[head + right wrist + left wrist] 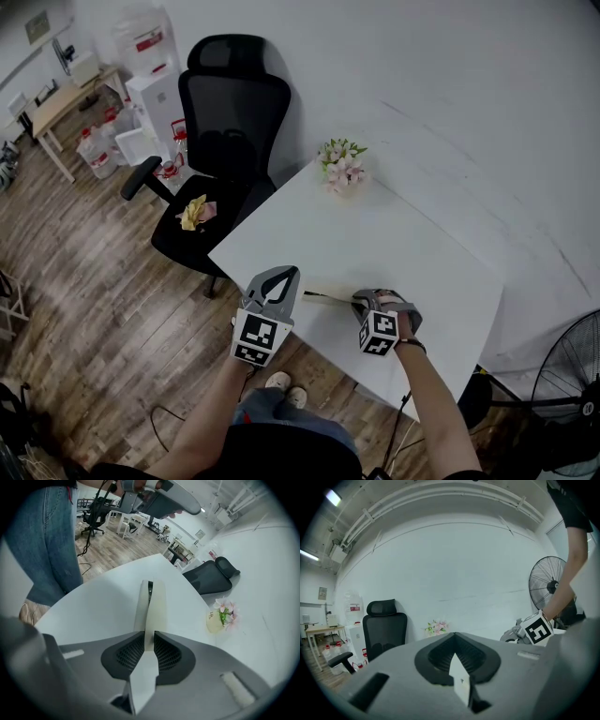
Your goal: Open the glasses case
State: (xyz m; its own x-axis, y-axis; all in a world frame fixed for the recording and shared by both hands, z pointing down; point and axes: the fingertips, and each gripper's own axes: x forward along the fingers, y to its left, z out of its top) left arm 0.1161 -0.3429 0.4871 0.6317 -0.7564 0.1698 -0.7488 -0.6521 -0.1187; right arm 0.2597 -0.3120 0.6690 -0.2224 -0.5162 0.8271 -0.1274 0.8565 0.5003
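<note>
The glasses case (328, 297) is a flat cream case lying near the front edge of the white table (375, 234). My right gripper (359, 300) points steeply down at the case's right end. In the right gripper view the case (151, 602) runs away from the jaws, and both pads press on its near end; the right gripper (150, 637) is shut on it. My left gripper (286, 274) hovers just left of the case, apart from it, with its jaws together and nothing between them. In the left gripper view the left gripper (454, 634) points level over the table, and the case is hidden.
A small pot of pink flowers (343, 173) stands at the table's far corner. A black office chair (225, 141) holding a yellow object sits to the left of the table. A floor fan (572, 375) stands at the right. The floor is wood.
</note>
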